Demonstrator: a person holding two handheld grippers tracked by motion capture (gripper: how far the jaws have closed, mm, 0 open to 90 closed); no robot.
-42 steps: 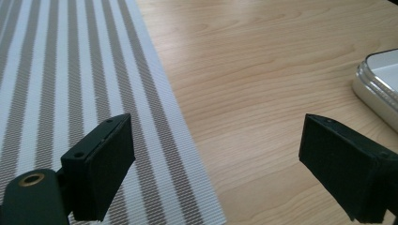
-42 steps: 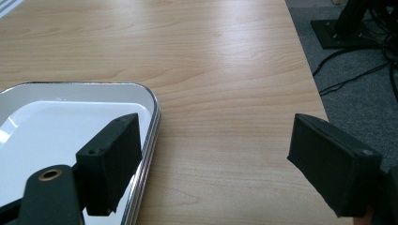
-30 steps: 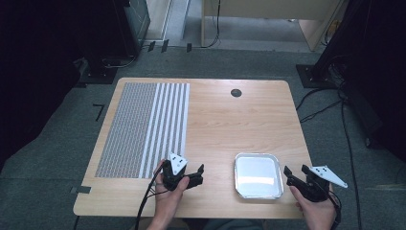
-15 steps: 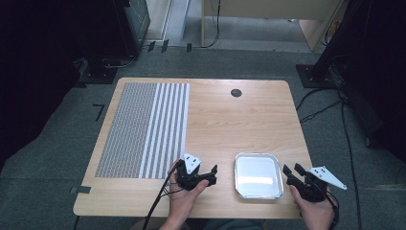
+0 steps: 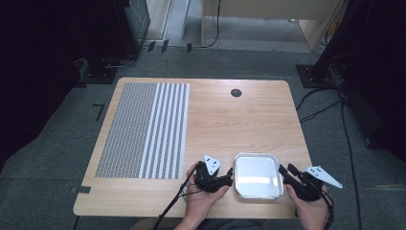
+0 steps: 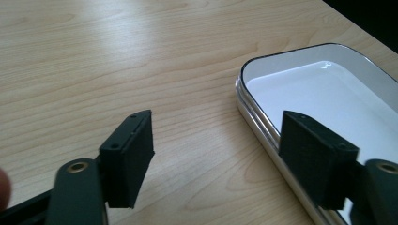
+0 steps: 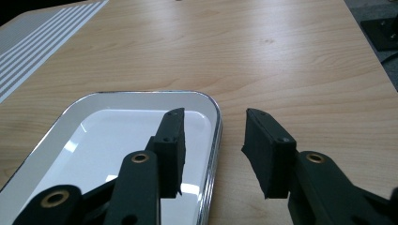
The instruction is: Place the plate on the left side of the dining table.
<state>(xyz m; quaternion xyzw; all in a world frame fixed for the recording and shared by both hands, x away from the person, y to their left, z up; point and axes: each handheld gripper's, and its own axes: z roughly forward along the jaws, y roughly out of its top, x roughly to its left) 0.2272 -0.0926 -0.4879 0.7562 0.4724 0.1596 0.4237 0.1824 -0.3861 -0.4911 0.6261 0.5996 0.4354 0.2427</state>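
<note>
The tray (image 5: pixel 257 175) lay flat on the counter (image 5: pixel 239 120) at its near edge, right of centre, empty, betw. the two claws. It was a shallow rectangular pan w/ rounded corners, white glossy inside and a thin shiny rolled rim (image 7: pixel 217 126). Judging by the look, prob. enamelled or thin metal: stiff, light, won't flex much, but the gloss suggests it'd be slick under the pads, and enamel could chip if knocked. The only sensible hold seemed to be the rim, one pad inside the wall, one outside, pinching the lip; the flat bottom gave nothing to grab. A hold on each short side would likely keep it level, a single-side hold would prob. let it tilt.

The right claw (image 7: pixel 213 150) stood open, its jaws either side of the tray's near-right rim: left jaw over the white inside, right jaw over bare wood outside. Whether either pad touched the rim I couldn't tell. In the high view that claw (image 5: pixel 286 171) sat just beside the tray's right edge.

The left claw (image 6: pixel 225 154) was open too, wide, w/ the tray's left rim (image 6: pixel 256 117) running betw. the jaws: right jaw above the tray, left jaw over wood. From above it (image 5: pixel 229 176) was just beside the tray's left edge.

Further out: a striped grey-white mat (image 5: pixel 143 129) on the counter's left half, well apart from the tray, and a dark round grommet (image 5: pixel 235 92) near the far edge
</note>
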